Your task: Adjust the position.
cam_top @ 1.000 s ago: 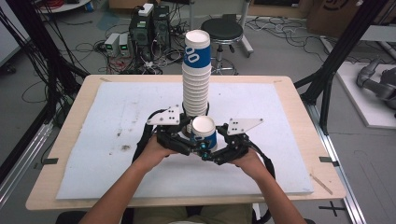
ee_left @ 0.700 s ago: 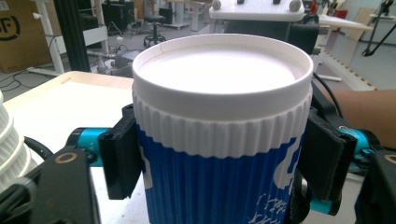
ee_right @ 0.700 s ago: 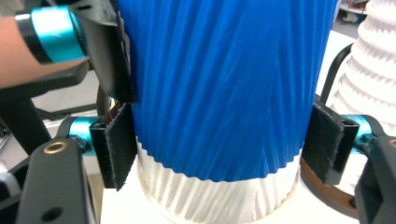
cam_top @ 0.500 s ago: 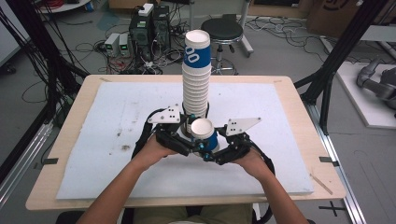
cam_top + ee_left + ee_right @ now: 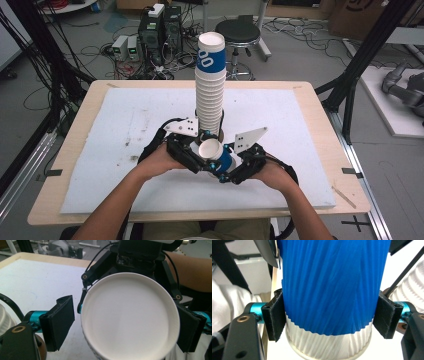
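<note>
A tall stack of white paper cups (image 5: 210,95), the top one with a blue band, stands at the middle of the white mat (image 5: 100,150). In front of it a single blue-and-white cup (image 5: 216,154) lies tilted between both grippers. My right gripper (image 5: 328,317) has just been closing, and its pads (image 5: 274,317) press on the cup's blue wall (image 5: 329,285). My left gripper (image 5: 125,322) has just been opening. The cup's open mouth (image 5: 130,315) sits between its jaws, with the left pad (image 5: 60,322) clear of the rim. From above, the left gripper (image 5: 192,152) and right gripper (image 5: 232,167) face each other.
The mat covers most of a wooden table (image 5: 320,110). Bare mat lies to the left and right of the hands. Behind the table are a black stool (image 5: 237,32), computer boxes (image 5: 160,25) and cables on the floor. Black frame posts (image 5: 365,65) stand at both sides.
Both hands have stayed where they were, with the cup still between the two grippers in front of the stack. From above, the cup seems to sit slightly lower.
</note>
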A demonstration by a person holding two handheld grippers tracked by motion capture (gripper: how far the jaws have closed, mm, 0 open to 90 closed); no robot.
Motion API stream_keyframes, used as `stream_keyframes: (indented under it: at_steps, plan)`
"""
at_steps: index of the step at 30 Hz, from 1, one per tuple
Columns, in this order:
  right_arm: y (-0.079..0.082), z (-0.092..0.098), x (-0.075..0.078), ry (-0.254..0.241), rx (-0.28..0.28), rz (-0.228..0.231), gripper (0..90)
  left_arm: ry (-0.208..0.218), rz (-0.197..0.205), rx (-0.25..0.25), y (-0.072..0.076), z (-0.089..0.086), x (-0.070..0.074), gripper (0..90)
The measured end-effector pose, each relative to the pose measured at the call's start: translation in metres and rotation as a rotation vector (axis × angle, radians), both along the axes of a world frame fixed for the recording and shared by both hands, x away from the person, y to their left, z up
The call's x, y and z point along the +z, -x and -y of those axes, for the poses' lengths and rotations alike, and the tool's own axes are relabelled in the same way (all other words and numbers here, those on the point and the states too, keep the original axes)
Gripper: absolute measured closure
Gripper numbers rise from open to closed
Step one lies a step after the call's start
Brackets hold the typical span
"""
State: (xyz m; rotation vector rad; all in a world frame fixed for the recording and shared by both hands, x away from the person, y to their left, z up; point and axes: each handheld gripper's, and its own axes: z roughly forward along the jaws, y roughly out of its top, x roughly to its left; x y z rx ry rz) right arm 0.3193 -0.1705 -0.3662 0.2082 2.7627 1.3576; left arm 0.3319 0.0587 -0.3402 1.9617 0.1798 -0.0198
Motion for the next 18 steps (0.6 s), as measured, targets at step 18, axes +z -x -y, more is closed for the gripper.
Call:
stream_keyframes:
  at_steps: [18]
  plan:
    - [0.0013,-0.0011,-0.0026,0.013,0.025,0.004,20.1,0.017,-0.008,-0.092,-0.0020,-0.0034,-0.0006,29.1]
